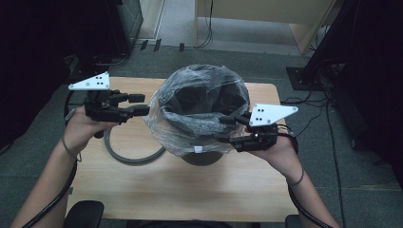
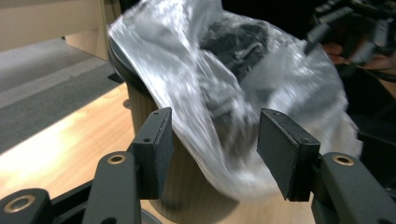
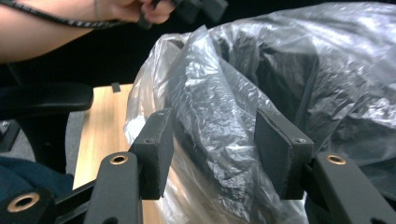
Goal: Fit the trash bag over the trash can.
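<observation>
Quick count — one bin (image 1: pixel 202 156), round, on the one wooden table (image 1: pixel 190 190). One clear plastic liner bag (image 1: pixel 202 102) over its rim. One grey ring (image 1: pixel 130 154) lying flat on the tabletop just beside the bin. Two grippers — my left gripper (image 1: pixel 138 104) and my right gripper (image 1: pixel 223 129). Two white three-cornered plates, one on each. Two wristbands, one per wrist. One dark chair part at the near left table edge.
</observation>
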Action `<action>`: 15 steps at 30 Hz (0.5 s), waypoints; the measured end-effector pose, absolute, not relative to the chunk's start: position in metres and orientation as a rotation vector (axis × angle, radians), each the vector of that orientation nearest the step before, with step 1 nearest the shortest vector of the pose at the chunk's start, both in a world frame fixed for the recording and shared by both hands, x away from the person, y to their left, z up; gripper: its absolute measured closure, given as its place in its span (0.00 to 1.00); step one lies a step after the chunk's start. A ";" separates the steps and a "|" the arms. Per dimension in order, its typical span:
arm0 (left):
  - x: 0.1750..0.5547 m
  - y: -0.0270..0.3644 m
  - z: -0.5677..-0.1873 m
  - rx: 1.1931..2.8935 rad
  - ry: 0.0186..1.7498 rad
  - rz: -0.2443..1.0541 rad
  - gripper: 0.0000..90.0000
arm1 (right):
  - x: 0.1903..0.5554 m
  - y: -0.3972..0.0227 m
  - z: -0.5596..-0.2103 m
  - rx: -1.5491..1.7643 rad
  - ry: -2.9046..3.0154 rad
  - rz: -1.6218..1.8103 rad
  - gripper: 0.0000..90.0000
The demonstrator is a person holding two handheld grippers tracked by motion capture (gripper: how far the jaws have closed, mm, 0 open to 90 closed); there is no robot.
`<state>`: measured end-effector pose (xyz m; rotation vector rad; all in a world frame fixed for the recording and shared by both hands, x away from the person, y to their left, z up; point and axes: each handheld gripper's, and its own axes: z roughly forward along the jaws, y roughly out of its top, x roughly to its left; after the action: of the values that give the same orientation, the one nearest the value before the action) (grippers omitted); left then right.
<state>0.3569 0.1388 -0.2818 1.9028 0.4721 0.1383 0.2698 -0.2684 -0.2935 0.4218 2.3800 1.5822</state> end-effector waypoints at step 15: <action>0.396 0.107 -0.277 1.945 0.463 0.219 0.48 | 0.296 -0.306 -0.283 0.570 2.225 1.569 0.55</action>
<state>0.3963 0.1066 -0.2774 1.9454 0.4629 0.2187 0.2965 -0.3065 -0.2830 0.5697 2.2253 1.5694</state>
